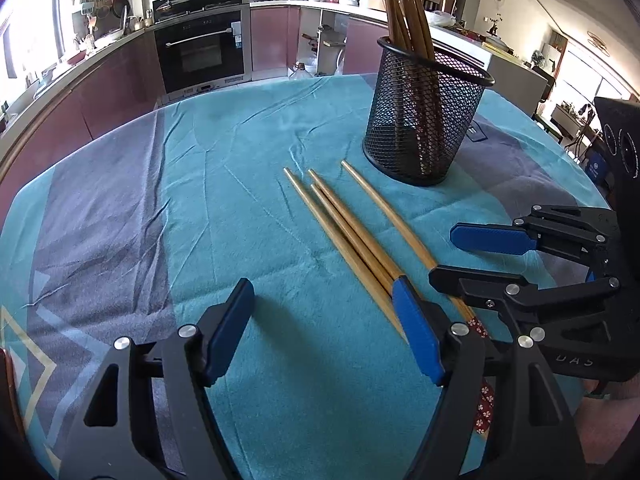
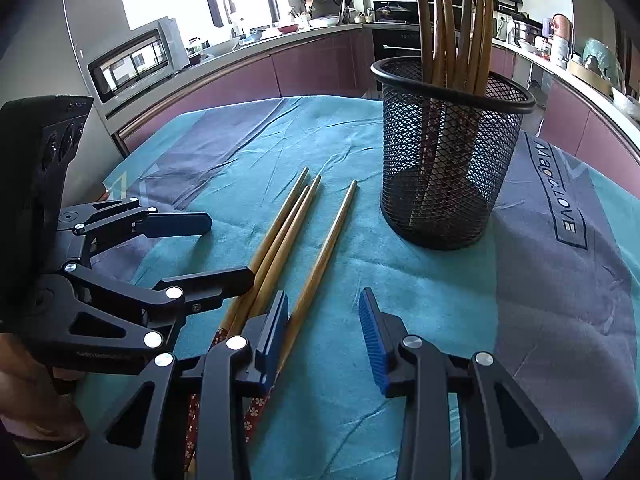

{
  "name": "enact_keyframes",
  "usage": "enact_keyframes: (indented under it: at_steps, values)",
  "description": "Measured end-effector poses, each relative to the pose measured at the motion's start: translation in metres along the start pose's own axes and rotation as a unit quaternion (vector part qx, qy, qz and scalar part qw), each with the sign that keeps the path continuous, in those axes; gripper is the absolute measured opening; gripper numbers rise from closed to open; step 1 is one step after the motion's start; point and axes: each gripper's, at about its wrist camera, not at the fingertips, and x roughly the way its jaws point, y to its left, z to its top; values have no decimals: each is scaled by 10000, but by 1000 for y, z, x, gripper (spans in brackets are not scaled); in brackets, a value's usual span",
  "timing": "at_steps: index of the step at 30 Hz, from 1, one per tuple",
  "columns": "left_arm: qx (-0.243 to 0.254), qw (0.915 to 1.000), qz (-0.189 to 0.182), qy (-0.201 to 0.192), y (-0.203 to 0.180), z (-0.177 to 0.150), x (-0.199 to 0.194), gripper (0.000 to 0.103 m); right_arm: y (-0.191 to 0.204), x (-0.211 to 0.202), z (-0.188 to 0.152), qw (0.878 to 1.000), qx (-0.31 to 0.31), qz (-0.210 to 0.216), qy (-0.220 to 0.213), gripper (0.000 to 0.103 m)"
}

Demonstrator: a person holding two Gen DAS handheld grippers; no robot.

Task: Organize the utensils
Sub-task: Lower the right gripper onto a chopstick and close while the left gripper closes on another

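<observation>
Four loose chopsticks (image 2: 280,248) lie flat on the teal cloth (image 1: 240,200), tips pointing away toward the mesh holder, patterned handle ends nearest the person. Three lie bunched and touching; the fourth (image 2: 328,248) lies alone just to their right.

Right gripper (image 2: 324,336): jaws partly spread, nothing between the pads. Its left pad sits just beside or against the lone chopstick's near end; cannot tell if it touches. Left gripper (image 1: 324,320): jaws spread wide, empty; its right pad overlaps the near ends of the bunched three.

Step in hand, as judged: picking up the lone stick with the right gripper. To do it well, shift left so the stick sits between the pads, not outside them, then pinch on the thicker handle section, where the grip is firmest. Take one stick only; the bunch is close, so keep the pad off it. Lift the tip clear of the rim before tilting upright.

Container: black mesh holder (image 2: 448,152), upright on the cloth, far right of the loose sticks. It holds several chopsticks (image 2: 460,32) leaning together, tips above the rim; room remains for more.
</observation>
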Motion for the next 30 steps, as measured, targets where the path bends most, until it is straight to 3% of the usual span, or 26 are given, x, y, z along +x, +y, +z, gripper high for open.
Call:
enact_keyframes:
  at_steps: [12,19,22,23,30]
  values:
    - [251,9997,48,-3,1,-6,-2,49,-1,-1,1,10000,-3,0,2,35]
    - [100,9999,-18,-12,13,-3,-2,24,3,4,9,9999,-131,-63,48,30]
    - [-59,10000,8,7,20,0,-2,26,5,9,14,9998,-175,-91,75,28]
    - [-108,9999,73,14,23,1,-1,35,5,11,16,9998,-174,-99,82,28]
    - [-317,9994,142,-10,34,7,4,37,3,23,28,9997,-161,-136,80,22]
